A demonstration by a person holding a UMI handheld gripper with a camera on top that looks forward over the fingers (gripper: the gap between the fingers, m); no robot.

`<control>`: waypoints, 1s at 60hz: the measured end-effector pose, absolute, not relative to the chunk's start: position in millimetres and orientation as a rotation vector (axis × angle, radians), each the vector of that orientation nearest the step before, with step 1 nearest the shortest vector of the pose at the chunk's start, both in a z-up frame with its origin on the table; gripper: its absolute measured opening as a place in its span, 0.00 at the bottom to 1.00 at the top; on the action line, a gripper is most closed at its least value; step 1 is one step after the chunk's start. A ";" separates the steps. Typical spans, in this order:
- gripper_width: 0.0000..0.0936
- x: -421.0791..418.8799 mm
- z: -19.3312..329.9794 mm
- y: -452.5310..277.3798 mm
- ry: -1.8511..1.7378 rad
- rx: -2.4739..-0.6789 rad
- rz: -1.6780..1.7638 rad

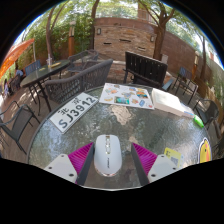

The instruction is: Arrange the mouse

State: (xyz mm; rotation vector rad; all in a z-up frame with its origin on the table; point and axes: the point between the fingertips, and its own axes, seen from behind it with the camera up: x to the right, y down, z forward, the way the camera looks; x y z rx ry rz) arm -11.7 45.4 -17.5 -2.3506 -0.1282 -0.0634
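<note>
- Gripper view looks out over a glass-topped patio table [100, 130], with the gripper [108, 160] low at the near edge and its two magenta pads [80, 158] spread to either side.
- A white mouse [108, 154] sits lengthwise between the fingers, resting on the glass. A sliver of table shows at each flank, so the tongs read as apart, framing the mouse, not clamped on it.
- Beyond the mouse lie a licence plate [75, 111], a sheet of printed pictures [127, 96] and a pale notebook [170, 101], all well clear of the fingers. Dark metal chairs [146, 68] ring the far side.
- My judgement: this is the grasp stage of arranging the mouse, with the fingers lined up but no squeeze made.
- The next move seems to call for closing evenly on both flanks of the smooth, rounded shell, keeping low so it does not squirt forward, then lifting only slightly before repositioning.
- Where the mouse should end up cannot be told from this view.
</note>
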 end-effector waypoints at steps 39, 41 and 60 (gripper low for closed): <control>0.36 -23.2 148.6 42.8 -0.150 -2.077 0.165; 0.36 -12.3 176.3 43.5 -0.144 -2.032 0.182; 0.35 262.0 228.6 5.1 0.050 -1.950 0.012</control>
